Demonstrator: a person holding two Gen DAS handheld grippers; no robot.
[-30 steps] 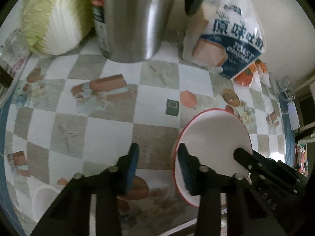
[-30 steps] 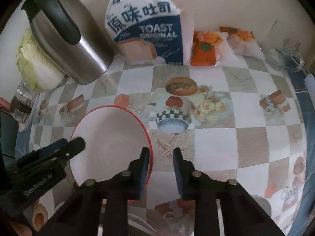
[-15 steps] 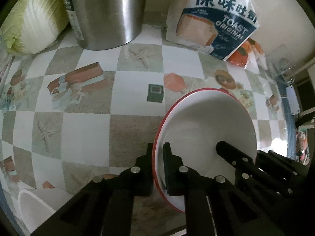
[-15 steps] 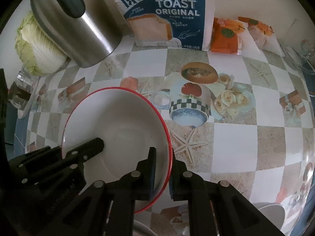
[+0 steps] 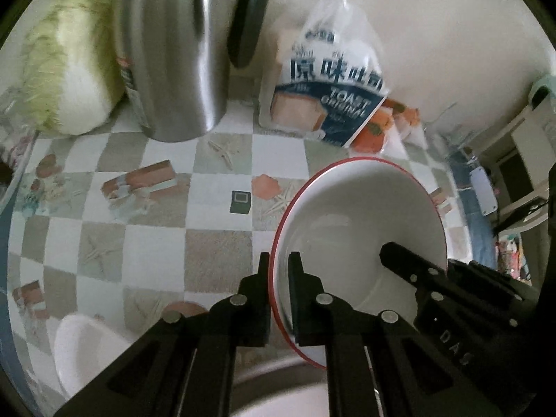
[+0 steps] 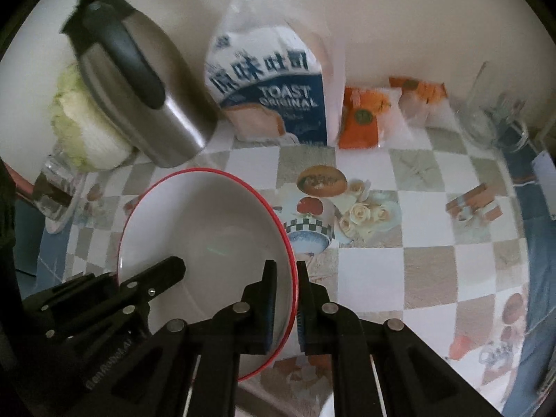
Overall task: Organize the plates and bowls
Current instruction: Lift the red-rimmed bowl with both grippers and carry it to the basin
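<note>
A white bowl with a red rim (image 5: 361, 215) is held off the checked tablecloth (image 5: 146, 243) by both grippers. My left gripper (image 5: 279, 271) is shut on its left rim. My right gripper (image 6: 286, 278) is shut on its right rim, and the bowl (image 6: 205, 229) fills the lower left of the right wrist view. Each gripper shows in the other's view: the right one (image 5: 448, 292) and the left one (image 6: 114, 295). A second white dish (image 5: 80, 351) sits on the table at lower left. Another pale rim (image 5: 278, 399) lies below the grippers, mostly hidden.
A steel kettle (image 5: 170, 52), a cabbage (image 5: 66, 69), a toast bag (image 5: 330, 97) and orange packets (image 6: 365, 118) stand along the back wall. A glass (image 6: 52, 187) stands at the left edge and glassware (image 6: 486, 118) at the right.
Both grippers closed on the bowl's rim, then raised it off the table; both views now sit higher and tilt more toward the wall.
</note>
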